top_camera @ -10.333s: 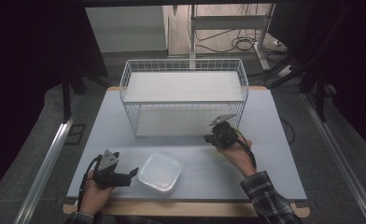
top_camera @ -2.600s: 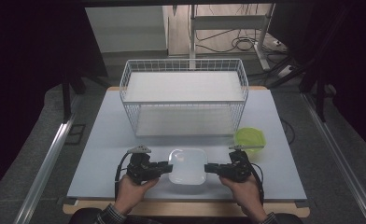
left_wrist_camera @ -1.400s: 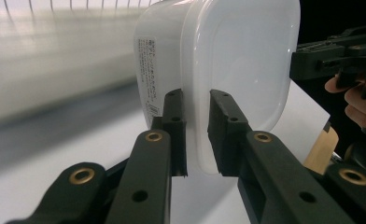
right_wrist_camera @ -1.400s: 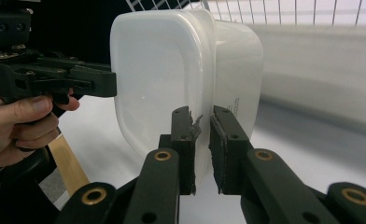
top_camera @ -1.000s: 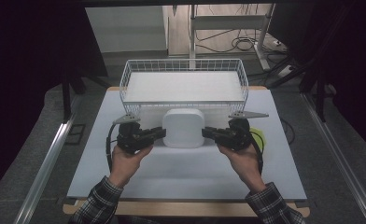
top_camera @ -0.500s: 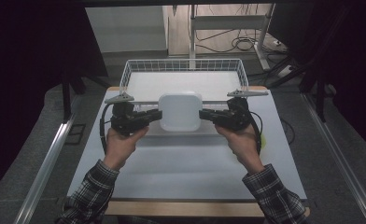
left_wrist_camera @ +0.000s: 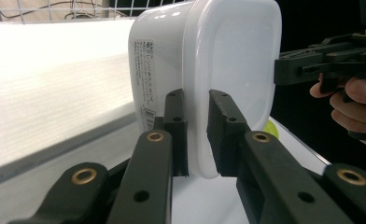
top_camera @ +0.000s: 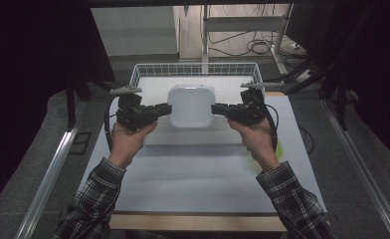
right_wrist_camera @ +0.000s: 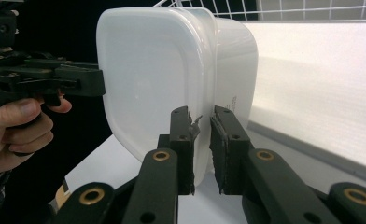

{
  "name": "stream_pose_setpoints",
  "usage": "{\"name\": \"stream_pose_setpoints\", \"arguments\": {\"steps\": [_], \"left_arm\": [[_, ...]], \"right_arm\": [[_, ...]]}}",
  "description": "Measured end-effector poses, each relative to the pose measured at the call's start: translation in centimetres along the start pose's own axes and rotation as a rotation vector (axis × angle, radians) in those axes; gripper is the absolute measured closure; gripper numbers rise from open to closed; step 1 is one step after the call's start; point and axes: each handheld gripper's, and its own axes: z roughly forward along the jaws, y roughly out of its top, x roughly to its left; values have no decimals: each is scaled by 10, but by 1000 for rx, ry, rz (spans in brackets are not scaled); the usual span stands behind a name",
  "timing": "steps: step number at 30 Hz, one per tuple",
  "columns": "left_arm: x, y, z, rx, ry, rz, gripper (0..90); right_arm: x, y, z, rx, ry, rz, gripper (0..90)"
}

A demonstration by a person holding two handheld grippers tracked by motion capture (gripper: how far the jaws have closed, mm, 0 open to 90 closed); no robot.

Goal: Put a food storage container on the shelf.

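Right now the white box (top_camera: 191, 105) hangs in the air between the two grippers, and the wire basket (top_camera: 148, 69) is the place to measure from. The box is held up in front of the basket's near wall, about level with its rim, and not inside it yet. I think the box goes over that near wall and down into the basket, so the box must clear the rim first.

Going from left to right: the left gripper (top_camera: 159, 110) has its jaws pinching the box's left edge. In the left gripper view the two jaws are squeezed onto the thin rim where the lid meets the box, one jaw on each side of it. Next comes the box itself. It is tipped up on its side, so its flat lid faces back at the person and its bottom faces the basket. Its long way runs from gripper to gripper, in line with the basket's near wall. Then the right gripper (top_camera: 222, 109) has its jaws pinching the box's right edge in the same way, which the right gripper view shows up close.

Both hands look about as near to the basket as each other, so neither one leads. They will have to go together, or the box may twist.

A little bit of something yellow-green (top_camera: 280, 148) sits on the counter (top_camera: 193, 174), on the near side of the basket's right end, mostly hidden by the right hand.

Counting: one white box, one wire basket, two grippers, one yellow-green thing.
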Motion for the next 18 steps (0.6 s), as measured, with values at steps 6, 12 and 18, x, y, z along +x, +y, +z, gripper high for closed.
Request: {"name": "stream_pose_setpoints", "arguments": {"steps": [6, 12, 18], "left_arm": [[1, 11, 1, -4, -8, -5, 788], [4, 20, 5, -7, -16, -12, 786], [10, 23, 11, -19, -26, -24, 769]], "right_arm": [[-6, 10, 1, 0, 5, 17, 791], [-8, 20, -1, -10, 2, 24, 789], [-10, 29, 0, -19, -4, 36, 784]]}}
